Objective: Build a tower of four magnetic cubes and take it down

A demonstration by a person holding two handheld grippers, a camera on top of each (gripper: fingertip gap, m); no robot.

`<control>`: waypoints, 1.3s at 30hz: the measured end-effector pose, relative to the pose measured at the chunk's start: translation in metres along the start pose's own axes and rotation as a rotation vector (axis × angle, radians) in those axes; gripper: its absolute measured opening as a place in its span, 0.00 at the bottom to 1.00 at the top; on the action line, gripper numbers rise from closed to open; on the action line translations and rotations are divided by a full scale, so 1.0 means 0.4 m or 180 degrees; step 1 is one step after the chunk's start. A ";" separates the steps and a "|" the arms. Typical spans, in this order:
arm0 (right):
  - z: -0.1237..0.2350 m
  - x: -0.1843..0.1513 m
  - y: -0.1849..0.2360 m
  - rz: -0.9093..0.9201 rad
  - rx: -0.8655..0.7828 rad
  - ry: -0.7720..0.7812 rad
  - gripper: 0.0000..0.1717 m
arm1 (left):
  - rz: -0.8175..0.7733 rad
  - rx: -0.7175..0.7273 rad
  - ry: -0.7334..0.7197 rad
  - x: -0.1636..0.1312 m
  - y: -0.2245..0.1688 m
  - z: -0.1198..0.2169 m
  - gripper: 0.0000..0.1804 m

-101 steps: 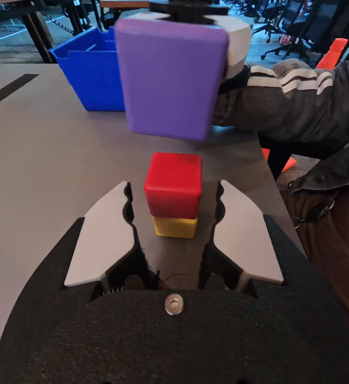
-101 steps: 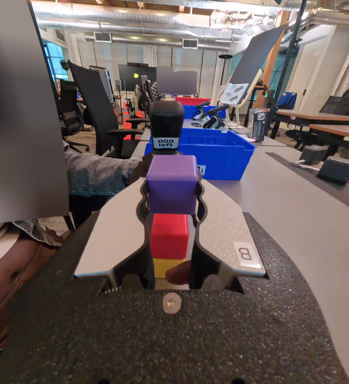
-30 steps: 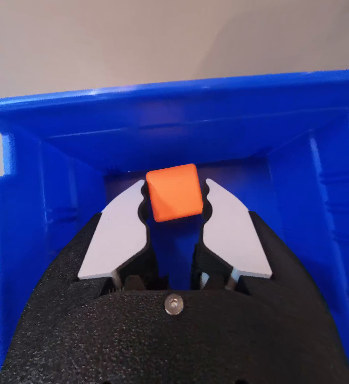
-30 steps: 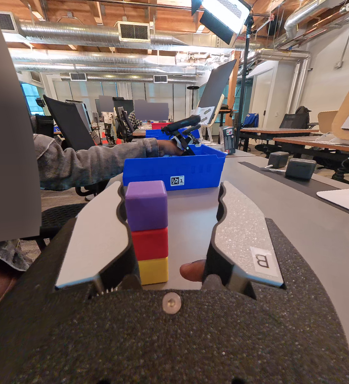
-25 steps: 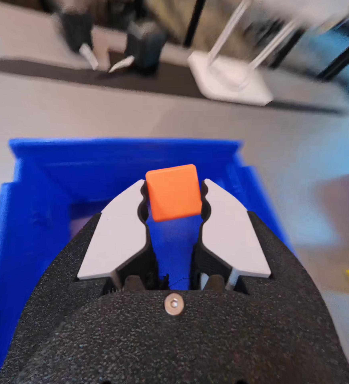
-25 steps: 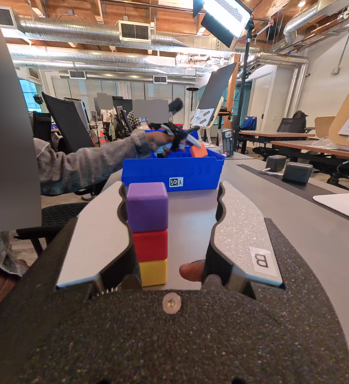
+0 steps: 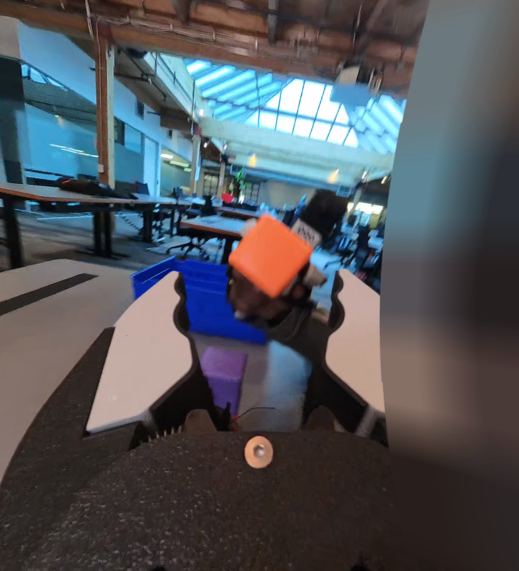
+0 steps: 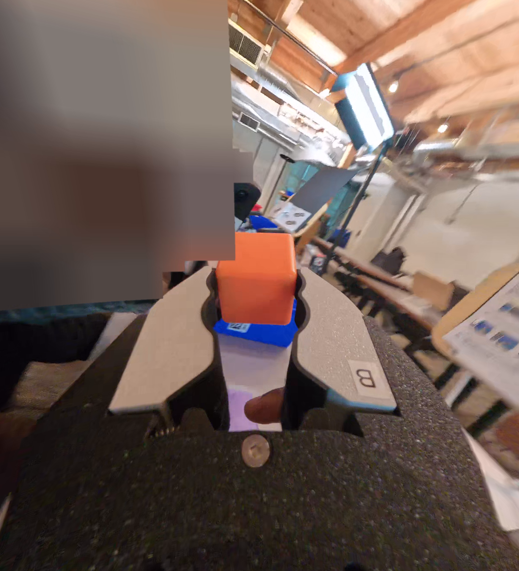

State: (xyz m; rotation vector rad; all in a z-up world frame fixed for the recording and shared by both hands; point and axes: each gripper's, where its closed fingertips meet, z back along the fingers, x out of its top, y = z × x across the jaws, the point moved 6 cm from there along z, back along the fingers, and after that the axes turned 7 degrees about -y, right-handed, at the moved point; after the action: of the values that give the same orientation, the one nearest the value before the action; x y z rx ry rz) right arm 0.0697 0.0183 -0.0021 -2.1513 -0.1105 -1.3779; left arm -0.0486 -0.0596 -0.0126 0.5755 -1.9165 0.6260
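Leftmost, the smooth grey desk [image 7: 36, 324] is seen, then the blue plastic bin [image 7: 209, 302], with the purple cube [image 7: 224, 377] standing just in front of it. The left tool [image 7: 258, 276] is spread wide and nothing is held in it. Further right, the orange cube [image 8: 256, 287] is clamped in the right tool [image 8: 255, 273], pads pressed on two opposite flat faces, up in the air higher than the purple one. It's probably light, stiff, slick plastic with rounded edges, so it's best gripped square on the flat sides. A magnetic snap should be expected near the purple top.
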 end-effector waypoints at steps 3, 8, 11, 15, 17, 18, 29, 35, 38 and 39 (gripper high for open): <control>0.046 -0.035 -0.030 -0.0571 0.0125 0.0094 0.28 | -0.0389 0.0108 0.0729 -0.127 0.047 -0.007 0.53; 0.074 -0.095 -0.026 -0.1177 0.0387 0.0208 0.28 | -0.0493 0.0004 0.1138 -0.251 0.080 -0.036 0.46; 0.076 -0.123 -0.022 -0.1308 0.0422 0.0310 0.28 | -0.0638 -0.0027 0.1336 -0.284 0.089 -0.043 0.28; 0.073 -0.143 -0.015 -0.1388 0.0494 0.0412 0.28 | -0.0600 -0.0070 0.1335 -0.286 0.089 -0.047 0.27; 0.073 -0.149 -0.015 -0.1414 0.0537 0.0467 0.28 | -0.0595 -0.0086 0.1349 -0.286 0.088 -0.047 0.28; 0.073 -0.153 -0.016 -0.1421 0.0545 0.0504 0.28 | -0.0589 -0.0089 0.1351 -0.286 0.088 -0.047 0.28; 0.075 -0.177 -0.015 -0.1486 0.0577 0.0711 0.28 | -0.0576 -0.0094 0.1367 -0.286 0.084 -0.047 0.27; 0.076 -0.175 -0.012 -0.1463 0.0516 0.0732 0.28 | -0.0589 -0.0076 0.1381 -0.285 0.082 -0.047 0.27; 0.076 -0.175 -0.011 -0.1451 0.0517 0.0696 0.28 | -0.0599 -0.0081 0.1372 -0.285 0.082 -0.046 0.27; 0.076 -0.175 -0.010 -0.1433 0.0516 0.0657 0.29 | -0.0605 -0.0086 0.1379 -0.285 0.081 -0.046 0.27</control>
State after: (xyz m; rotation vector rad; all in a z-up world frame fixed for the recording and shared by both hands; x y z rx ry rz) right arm 0.0603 0.0534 -0.0695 -1.9058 -0.6355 -1.7631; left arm -0.0126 -0.0099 -0.1156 0.5465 -1.4443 0.5494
